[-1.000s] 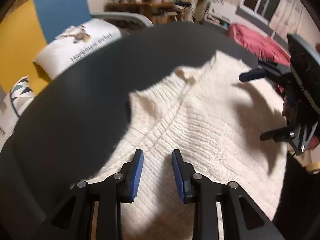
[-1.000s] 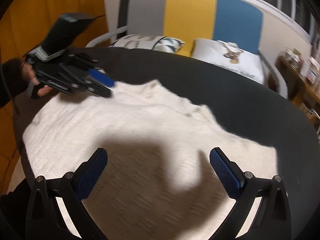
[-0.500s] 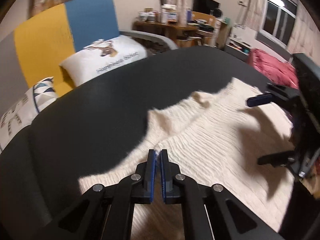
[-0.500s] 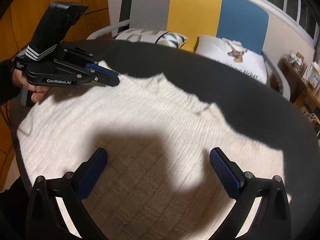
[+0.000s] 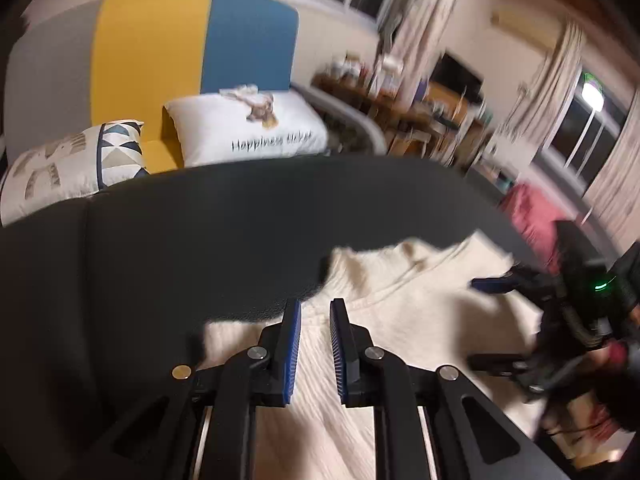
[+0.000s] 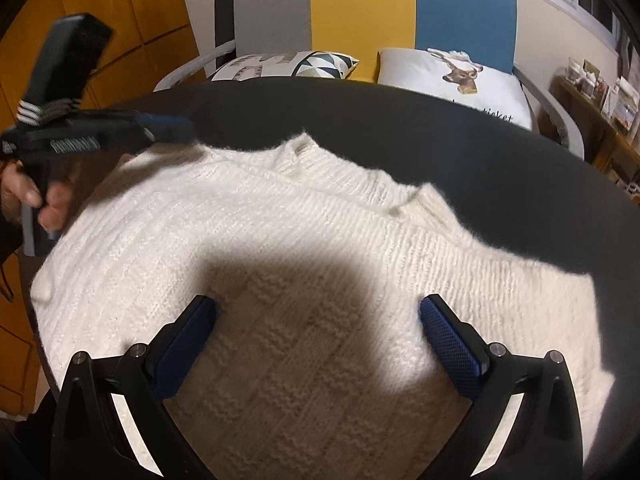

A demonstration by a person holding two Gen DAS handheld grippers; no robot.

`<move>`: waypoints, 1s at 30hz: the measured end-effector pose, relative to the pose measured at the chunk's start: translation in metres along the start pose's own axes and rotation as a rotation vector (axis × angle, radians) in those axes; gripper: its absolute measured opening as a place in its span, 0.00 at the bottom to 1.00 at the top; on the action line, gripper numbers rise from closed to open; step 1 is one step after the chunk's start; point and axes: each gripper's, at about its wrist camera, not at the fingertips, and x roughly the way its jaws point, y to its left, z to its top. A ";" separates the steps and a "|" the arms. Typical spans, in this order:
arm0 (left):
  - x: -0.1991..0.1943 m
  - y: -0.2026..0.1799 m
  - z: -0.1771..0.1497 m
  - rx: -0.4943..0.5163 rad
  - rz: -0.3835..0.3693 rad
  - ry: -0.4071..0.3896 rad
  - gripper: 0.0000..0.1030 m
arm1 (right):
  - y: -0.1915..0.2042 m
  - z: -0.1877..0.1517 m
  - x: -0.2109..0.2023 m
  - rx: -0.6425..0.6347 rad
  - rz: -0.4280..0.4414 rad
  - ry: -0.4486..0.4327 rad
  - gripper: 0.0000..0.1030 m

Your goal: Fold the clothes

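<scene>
Centrally, a cream cable-knit sweater (image 6: 304, 264) lay spread flat on a round dark-grey upholstered table (image 6: 500, 168), its ribbed neckline (image 6: 344, 172) toward the far rim and most of the near half of the surface covered by it.

Item, right gripper (image 6: 316, 324): black frame, blue textured pads (image 6: 450, 336), jaws standing wide apart, poised above the sweater's middle with nothing between them; its shadow fell on the knit just ahead.

Item, left gripper (image 5: 315, 316): same make, jaws narrowly parted, having just been opening from a near-closed set. From its own camera, the sweater's edge showed in the slim gap, the pads not seen pressing on it. From the right wrist view, this tool (image 6: 164, 126) sat at the sweater's far left corner, a bare hand (image 6: 36, 194) wrapped about its handle; blurred there.

Item, beyond the table: a panelled sofa in grey, yellow and blue (image 6: 400, 4), carrying a geometric-print cushion (image 6: 288, 65) and a white cushion with a deer print (image 6: 456, 76).

Item, farther off: a cluttered wooden shelf (image 5: 404, 100), pale curtains (image 5: 560, 76), a dark window (image 5: 580, 132), a red cloth (image 5: 532, 216), and orange wooden panelling (image 6: 120, 12).
</scene>
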 end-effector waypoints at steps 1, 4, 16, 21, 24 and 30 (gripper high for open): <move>-0.002 -0.005 -0.003 0.033 -0.014 0.011 0.13 | 0.002 0.002 -0.003 -0.006 -0.006 -0.006 1.00; 0.000 -0.021 -0.015 0.137 -0.038 0.061 0.13 | 0.012 0.015 -0.009 -0.006 0.091 -0.044 1.00; 0.041 -0.007 -0.032 -0.004 0.106 0.067 0.12 | 0.014 0.030 0.048 0.066 0.115 0.030 1.00; -0.012 -0.003 -0.034 -0.100 0.004 -0.013 0.15 | 0.013 0.029 0.030 0.069 0.117 0.016 1.00; -0.026 -0.004 -0.052 -0.087 0.017 0.006 0.16 | 0.016 0.017 0.004 0.055 0.132 0.002 1.00; -0.019 0.001 -0.080 -0.183 0.102 0.047 0.16 | 0.029 -0.029 -0.004 -0.014 0.046 0.061 1.00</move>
